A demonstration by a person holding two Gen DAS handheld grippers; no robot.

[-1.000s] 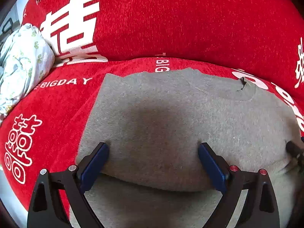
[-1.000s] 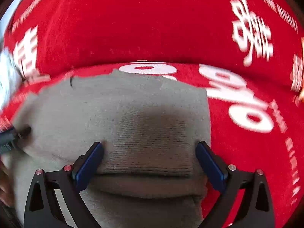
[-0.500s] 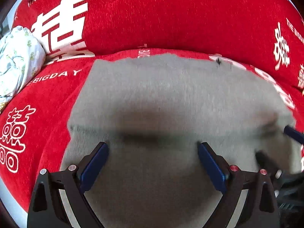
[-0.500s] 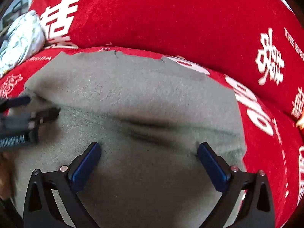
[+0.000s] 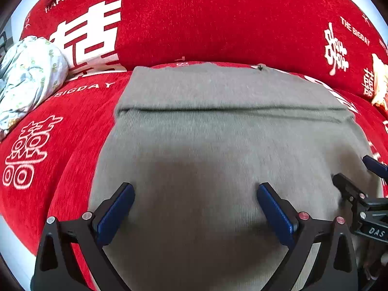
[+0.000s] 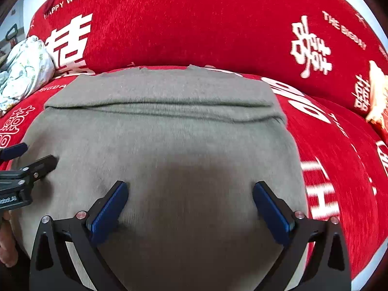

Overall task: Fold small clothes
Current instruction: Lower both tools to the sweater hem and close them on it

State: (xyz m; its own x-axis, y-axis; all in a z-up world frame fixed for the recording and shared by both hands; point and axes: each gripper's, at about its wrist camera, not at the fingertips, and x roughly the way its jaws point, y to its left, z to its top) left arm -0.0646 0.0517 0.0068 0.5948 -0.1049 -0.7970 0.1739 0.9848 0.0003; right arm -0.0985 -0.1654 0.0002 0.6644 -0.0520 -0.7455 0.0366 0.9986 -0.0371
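Left wrist view recorded the left hand-held gripper [image 5: 195, 208] with its blue pads spread wide over a grey knitted garment [image 5: 230, 133], nothing clamped between them; the jaws had just been opening a little further. The garment lay on a red sofa cover [image 5: 72, 145] printed with white characters, occupying the centre of the view, with a fold line crossing it from 9 to 3 o'clock above centre. A pale floral cloth bundle [image 5: 29, 72] sat at 10 o'clock, clear of the garment. The right hand-held gripper [image 5: 351, 177] entered at 3 o'clock, over the garment's edge.

Right wrist view showed the right hand-held gripper [image 6: 190, 206] equally wide, pads apart over the same garment [image 6: 169, 133], gripping nothing. The left hand-held gripper [image 6: 31, 155] appeared at 9 o'clock. An orange-and-cream item [image 6: 378, 97] lay at 2 o'clock, unidentified.
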